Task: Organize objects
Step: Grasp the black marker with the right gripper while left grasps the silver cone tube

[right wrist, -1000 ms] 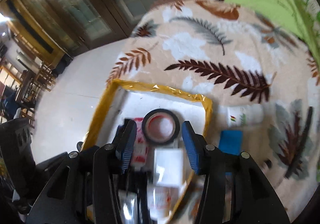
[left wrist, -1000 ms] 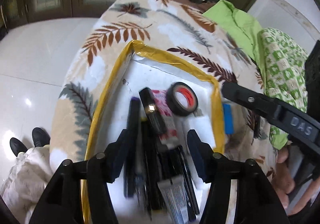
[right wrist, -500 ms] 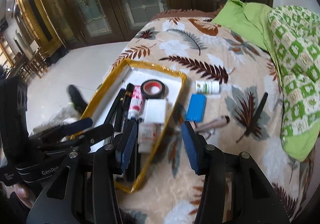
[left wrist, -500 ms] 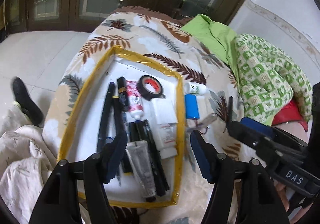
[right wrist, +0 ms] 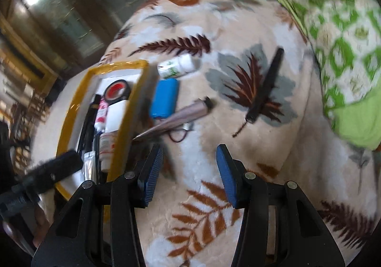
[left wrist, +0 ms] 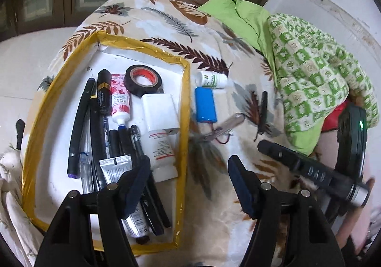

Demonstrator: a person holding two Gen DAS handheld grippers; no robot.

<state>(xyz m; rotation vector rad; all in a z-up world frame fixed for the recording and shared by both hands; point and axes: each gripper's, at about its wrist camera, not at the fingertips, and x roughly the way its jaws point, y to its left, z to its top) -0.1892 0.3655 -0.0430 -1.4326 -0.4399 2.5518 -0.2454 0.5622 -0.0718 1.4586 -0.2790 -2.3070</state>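
We see the left gripper [left wrist: 189, 183] with jaws apart and nothing between them, above the yellow-edged tray's [left wrist: 183, 109] right rim. In the tray: black tape roll [left wrist: 143, 80], white charger block [left wrist: 160, 113], rose tube [left wrist: 120, 102], pens. On the leaf-print blanket [left wrist: 214, 219] beside the tray: blue battery pack [left wrist: 205, 105], small white bottle [left wrist: 210, 79]. The right gripper [left wrist: 309, 171] enters at lower right.
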